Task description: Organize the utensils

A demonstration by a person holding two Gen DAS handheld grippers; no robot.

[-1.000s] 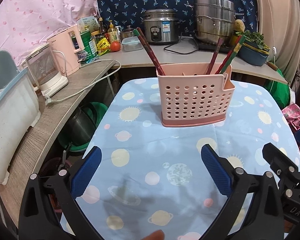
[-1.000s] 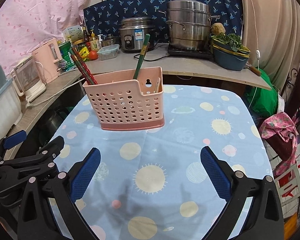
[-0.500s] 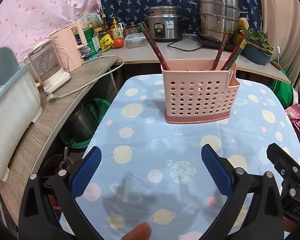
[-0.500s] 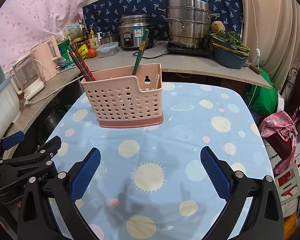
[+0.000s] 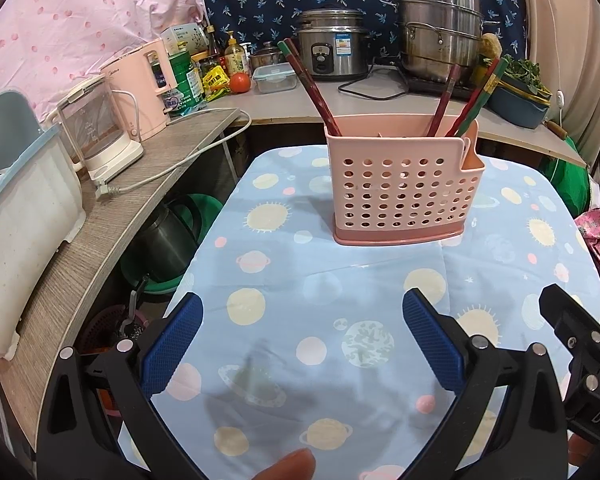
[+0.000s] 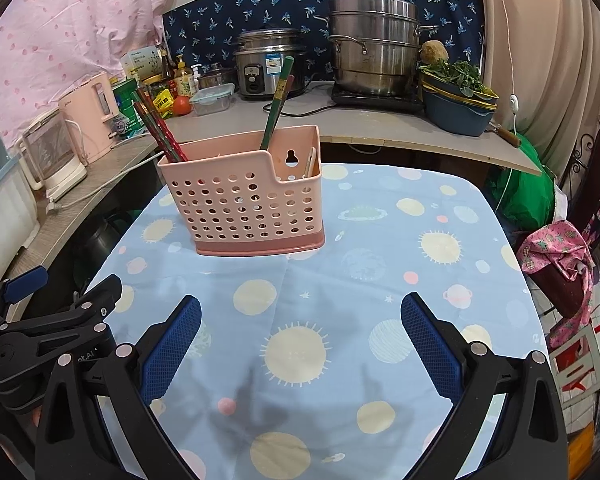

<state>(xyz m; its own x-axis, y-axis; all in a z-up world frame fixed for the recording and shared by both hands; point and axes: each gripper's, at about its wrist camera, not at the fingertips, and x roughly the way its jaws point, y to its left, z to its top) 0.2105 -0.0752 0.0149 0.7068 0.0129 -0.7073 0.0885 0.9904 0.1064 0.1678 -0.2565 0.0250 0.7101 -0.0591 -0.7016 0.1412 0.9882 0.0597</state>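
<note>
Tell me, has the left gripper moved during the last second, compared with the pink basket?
Yes. In the left wrist view the pink utensil basket sits lower and further right than before, so the open left gripper has swung slightly left and tilted up.

Readable text is scarce. Right gripper (image 5: 588, 396), seen at the edge of the left wrist view: white letters "DA", cut off by the frame. Left gripper (image 6: 48, 332), in the right wrist view: partial "ot.AI" on its black body. Rice cooker (image 6: 269, 65) label: print illegible. Kettle (image 5: 140, 88) logo: too small to read.
</note>
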